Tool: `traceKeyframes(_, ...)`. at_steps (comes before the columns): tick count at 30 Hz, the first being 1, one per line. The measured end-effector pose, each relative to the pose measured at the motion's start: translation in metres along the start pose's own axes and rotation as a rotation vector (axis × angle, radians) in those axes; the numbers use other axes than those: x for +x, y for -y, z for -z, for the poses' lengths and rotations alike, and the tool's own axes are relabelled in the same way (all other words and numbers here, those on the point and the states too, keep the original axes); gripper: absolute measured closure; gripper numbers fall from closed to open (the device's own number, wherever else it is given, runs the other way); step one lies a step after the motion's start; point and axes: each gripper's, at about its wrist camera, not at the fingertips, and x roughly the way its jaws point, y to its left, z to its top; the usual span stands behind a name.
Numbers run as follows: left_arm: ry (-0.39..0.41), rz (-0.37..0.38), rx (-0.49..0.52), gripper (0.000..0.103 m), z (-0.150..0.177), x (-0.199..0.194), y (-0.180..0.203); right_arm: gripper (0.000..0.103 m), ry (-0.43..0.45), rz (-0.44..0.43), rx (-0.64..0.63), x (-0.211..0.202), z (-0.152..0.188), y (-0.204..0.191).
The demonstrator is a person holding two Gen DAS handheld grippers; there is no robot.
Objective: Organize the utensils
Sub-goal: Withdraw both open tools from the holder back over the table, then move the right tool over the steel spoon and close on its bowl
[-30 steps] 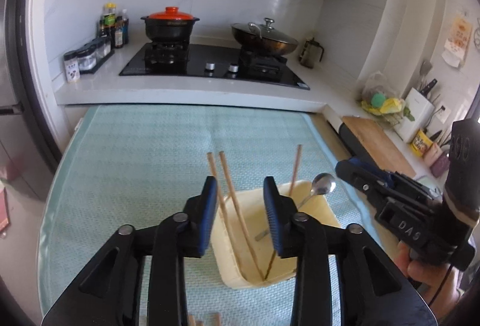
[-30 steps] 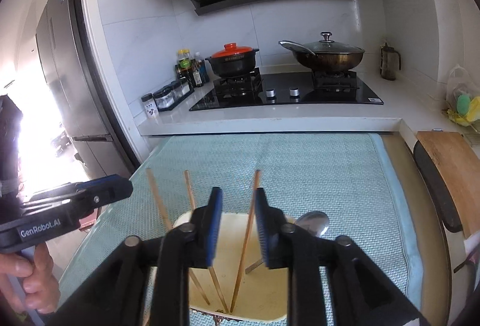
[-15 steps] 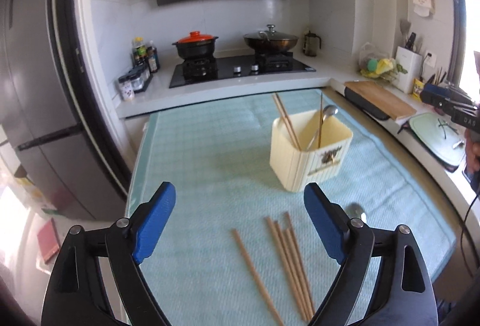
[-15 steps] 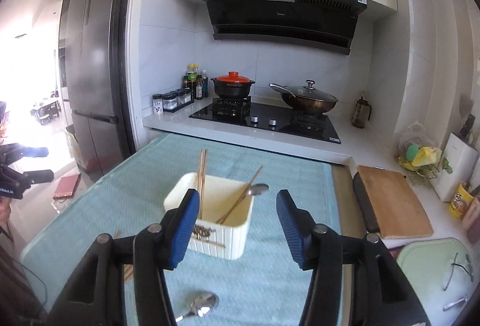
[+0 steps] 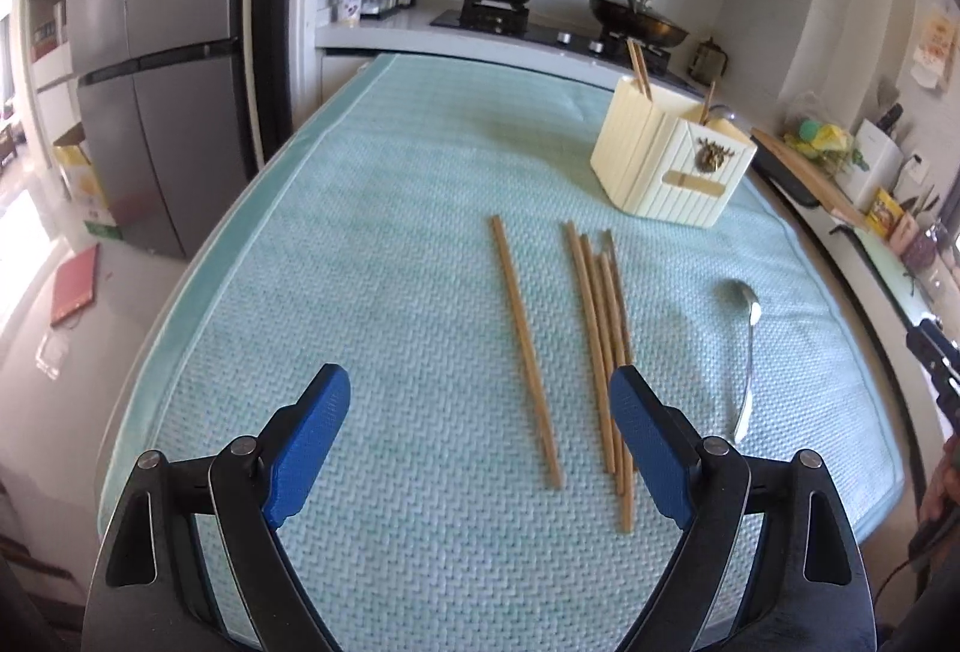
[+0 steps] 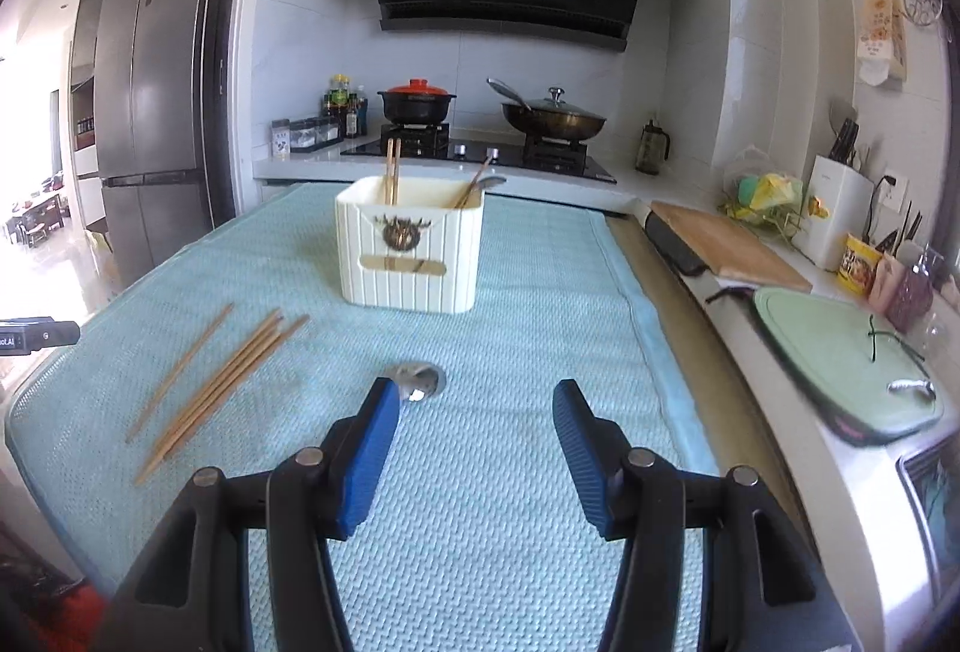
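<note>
Left gripper (image 5: 480, 424) and right gripper (image 6: 476, 415) both spread wide, empty. Loose wooden chopsticks (image 5: 600, 328) and steel spoon (image 5: 747, 346) lie flat on mat; cream ribbed holder (image 6: 411, 247) upright.

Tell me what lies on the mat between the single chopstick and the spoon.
In the left wrist view, a bundle of chopsticks lies on the mat between the single chopstick and the spoon, roughly parallel to both; otherwise only bare mat.
</note>
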Motion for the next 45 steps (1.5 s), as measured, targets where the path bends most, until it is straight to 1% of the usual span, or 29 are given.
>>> traceKeyframes(3,-0.003,0.002,0.019,0.014,0.004,0.002,0.006,0.049,-0.045,-0.021,0.008,0.007,0.017,-0.004)
traceKeyframes(6,0.002,0.001,0.020,0.014,0.006,0.003,0.008,0.049,-0.066,-0.037,0.006,0.010,0.023,-0.008)
traceKeyframes(11,-0.001,-0.008,0.021,0.014,0.006,0.005,0.011,0.049,-0.063,-0.050,0.016,0.012,0.024,-0.010)
traceKeyframes(15,0.016,-0.015,0.026,0.014,0.008,0.003,0.011,0.049,-0.092,-0.058,0.036,0.018,0.024,-0.010)
traceKeyframes(21,-0.002,-0.022,0.020,0.014,0.010,0.010,0.005,0.049,-0.103,-0.052,0.058,0.017,0.024,-0.008)
traceKeyframes(27,0.003,-0.025,0.008,0.014,0.010,0.011,0.000,0.049,-0.124,-0.053,0.075,0.022,0.026,-0.009)
traceKeyframes(31,0.006,-0.039,0.002,0.014,0.011,0.014,-0.005,0.049,-0.143,-0.055,0.083,0.027,0.027,-0.009)
traceKeyframes(38,-0.027,-0.039,-0.012,0.014,0.014,0.029,-0.013,0.049,-0.160,-0.051,0.091,0.031,0.030,-0.011)
traceKeyframes(45,-0.034,-0.033,-0.009,0.014,0.009,0.037,-0.012,0.049,-0.198,-0.079,0.155,0.043,0.032,-0.002)
